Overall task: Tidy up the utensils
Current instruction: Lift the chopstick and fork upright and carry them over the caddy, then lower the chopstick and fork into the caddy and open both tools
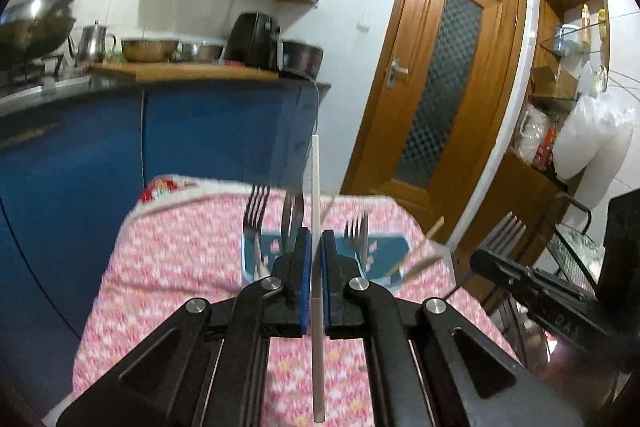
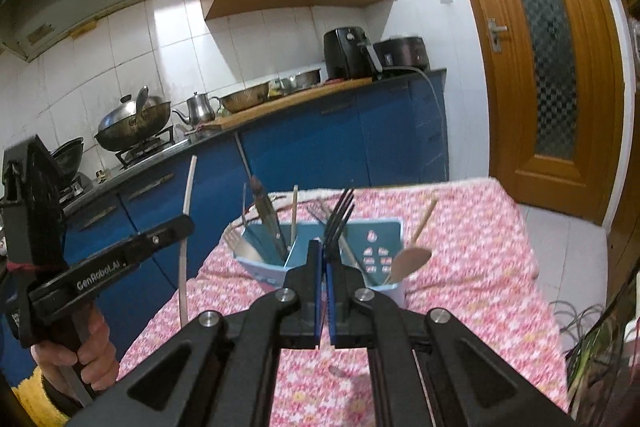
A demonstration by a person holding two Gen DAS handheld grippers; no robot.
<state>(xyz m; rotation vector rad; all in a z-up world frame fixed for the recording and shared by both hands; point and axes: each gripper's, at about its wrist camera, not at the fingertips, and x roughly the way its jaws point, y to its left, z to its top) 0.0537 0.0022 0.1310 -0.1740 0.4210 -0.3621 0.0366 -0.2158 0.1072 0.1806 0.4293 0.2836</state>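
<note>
My left gripper (image 1: 316,239) is shut on a white chopstick (image 1: 317,187) that stands upright between the blue pads, above the table. It also shows in the right wrist view (image 2: 186,227), held by the left gripper (image 2: 176,225). My right gripper (image 2: 323,247) is shut on a dark fork (image 2: 338,219), tines up, just in front of the light blue utensil holder (image 2: 376,251). The holder (image 1: 388,247) stands on the pink tablecloth and holds several forks (image 1: 254,211), a wooden spoon (image 2: 410,259) and chopsticks.
The pink floral tablecloth (image 1: 168,267) covers the table. Blue kitchen cabinets (image 2: 320,139) with a wok, kettle, bowls and an air fryer run behind it. A wooden door (image 2: 552,67) is at the right. A wire rack (image 1: 576,243) stands at the table's right.
</note>
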